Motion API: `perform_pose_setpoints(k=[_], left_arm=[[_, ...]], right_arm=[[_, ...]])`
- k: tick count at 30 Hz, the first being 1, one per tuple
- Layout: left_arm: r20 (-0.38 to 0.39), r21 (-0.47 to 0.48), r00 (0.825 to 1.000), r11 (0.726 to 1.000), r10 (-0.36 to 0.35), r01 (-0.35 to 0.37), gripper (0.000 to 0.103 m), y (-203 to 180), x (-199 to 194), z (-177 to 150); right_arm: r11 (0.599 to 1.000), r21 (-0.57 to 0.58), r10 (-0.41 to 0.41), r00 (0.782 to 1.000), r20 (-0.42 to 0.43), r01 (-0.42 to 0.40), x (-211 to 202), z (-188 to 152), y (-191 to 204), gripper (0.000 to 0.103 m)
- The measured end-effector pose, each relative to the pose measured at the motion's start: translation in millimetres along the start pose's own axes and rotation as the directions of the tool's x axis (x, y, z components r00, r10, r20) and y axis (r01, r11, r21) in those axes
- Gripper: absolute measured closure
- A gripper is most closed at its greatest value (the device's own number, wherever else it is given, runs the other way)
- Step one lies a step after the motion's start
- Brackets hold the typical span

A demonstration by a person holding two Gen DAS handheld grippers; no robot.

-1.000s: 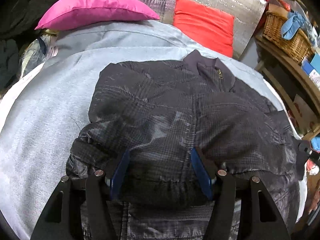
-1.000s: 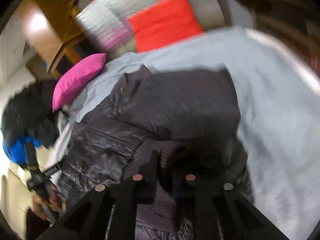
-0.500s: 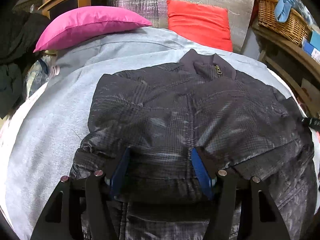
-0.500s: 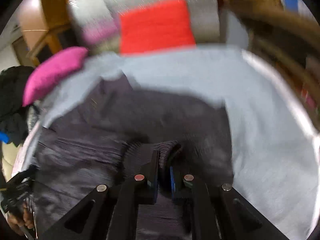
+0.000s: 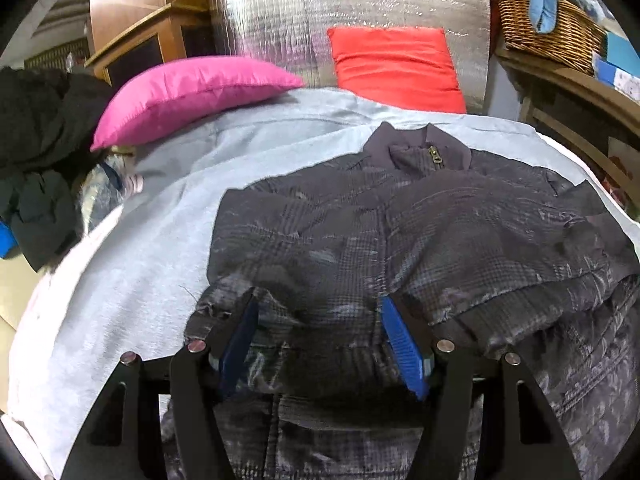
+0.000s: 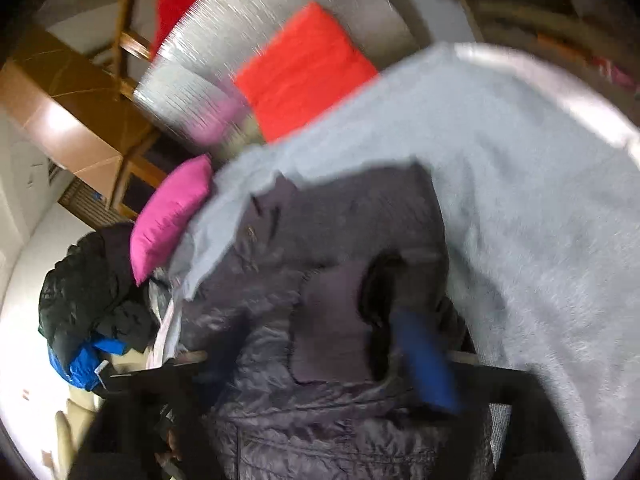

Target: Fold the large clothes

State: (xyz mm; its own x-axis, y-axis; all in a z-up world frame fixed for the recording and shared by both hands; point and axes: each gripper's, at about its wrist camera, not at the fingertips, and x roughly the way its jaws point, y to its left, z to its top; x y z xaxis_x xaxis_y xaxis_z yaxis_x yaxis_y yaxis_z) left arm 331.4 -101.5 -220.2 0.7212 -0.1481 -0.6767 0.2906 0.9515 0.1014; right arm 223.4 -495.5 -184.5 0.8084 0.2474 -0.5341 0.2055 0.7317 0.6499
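A dark plaid puffer jacket (image 5: 400, 248) lies spread on the light grey blanket (image 5: 132, 280) that covers the bed, its zipped collar (image 5: 420, 152) towards the far end and its hem towards the cameras. The left gripper (image 5: 320, 340) sits low over the near hem, its jaws spread wide with the blue pads (image 5: 402, 348) standing on either side of a bunched part of the fabric, not closed on it. In the right wrist view, which is tilted and blurred by motion, the right gripper (image 6: 348, 360) is over the jacket's right side; one blue pad (image 6: 424, 360) shows well apart from the other dark finger, so the jaws look spread, with a fold of jacket between them. Beyond the collar a magenta pillow (image 5: 188, 96) lies on the blanket's far left edge, and a red cushion (image 5: 396, 68) leans against a silver foil-faced panel (image 5: 320, 12). A wicker basket (image 5: 548, 28) stands on a wooden shelf at the right, and dark clothing (image 5: 44, 140) is heaped at the left.
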Motion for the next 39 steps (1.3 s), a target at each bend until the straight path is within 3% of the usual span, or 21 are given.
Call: perform_pose_setpoints(k=[5, 6, 8, 11, 19, 23, 26, 30, 33, 36, 39], left_arm=[[0.024, 0.005, 1.000, 1.000, 0.011, -0.012, 0.038, -1, -5, 1], [0.026, 0.008, 1.000, 1.000, 0.013, -0.013, 0.038, -1, -5, 2], [0.029, 0.007, 0.999, 1.000, 0.014, -0.015, 0.038, -1, -5, 3], [0.029, 0.011, 0.999, 1.000, 0.014, -0.015, 0.038, -2, -3, 5], [0.023, 0.035, 0.999, 0.999, 0.025, -0.026, 0.038, -9, 3, 4], [-0.006, 0.048, 1.000, 0.998, 0.030, -0.030, 0.037, -12, 9, 2], [-0.014, 0.030, 1.000, 0.999, 0.022, -0.022, 0.037, -9, 8, 4], [0.061, -0.035, 0.997, 0.998, -0.048, 0.050, 0.034, 3, -15, 10], [0.113, -0.047, 0.991, 0.995, -0.077, 0.083, 0.024, 3, -24, 10], [0.019, 0.021, 0.999, 0.999, -0.036, 0.036, 0.024, -10, 0, 3], [-0.094, 0.046, 0.995, 0.999, -0.021, 0.026, 0.024, -18, 30, -8]], right_arm=[[0.986, -0.165, -0.001, 0.996, 0.089, 0.015, -7, -8, 45, 0.018], [0.978, -0.204, -0.029, 0.995, 0.095, 0.048, -2, -10, 53, 0.021], [0.955, -0.279, -0.077, 0.993, 0.086, 0.099, 14, -16, 67, 0.039], [0.941, -0.313, -0.117, 0.992, 0.053, 0.128, 37, -26, 71, 0.043], [0.928, -0.330, -0.208, 0.975, -0.072, 0.174, 90, -41, 45, 0.044], [0.917, -0.352, -0.228, 0.970, -0.083, 0.185, 99, -44, 40, 0.044], [0.929, -0.329, -0.206, 0.975, -0.081, 0.168, 93, -45, 38, 0.044], [0.957, -0.268, -0.135, 0.989, -0.062, 0.113, 68, -43, 37, 0.042], [0.966, -0.244, -0.095, 0.995, -0.020, 0.087, 51, -46, 38, 0.028], [0.958, -0.259, -0.141, 0.989, -0.040, 0.126, 58, -50, 35, 0.026], [0.937, -0.310, -0.185, 0.981, -0.057, 0.159, 69, -55, 38, 0.026]])
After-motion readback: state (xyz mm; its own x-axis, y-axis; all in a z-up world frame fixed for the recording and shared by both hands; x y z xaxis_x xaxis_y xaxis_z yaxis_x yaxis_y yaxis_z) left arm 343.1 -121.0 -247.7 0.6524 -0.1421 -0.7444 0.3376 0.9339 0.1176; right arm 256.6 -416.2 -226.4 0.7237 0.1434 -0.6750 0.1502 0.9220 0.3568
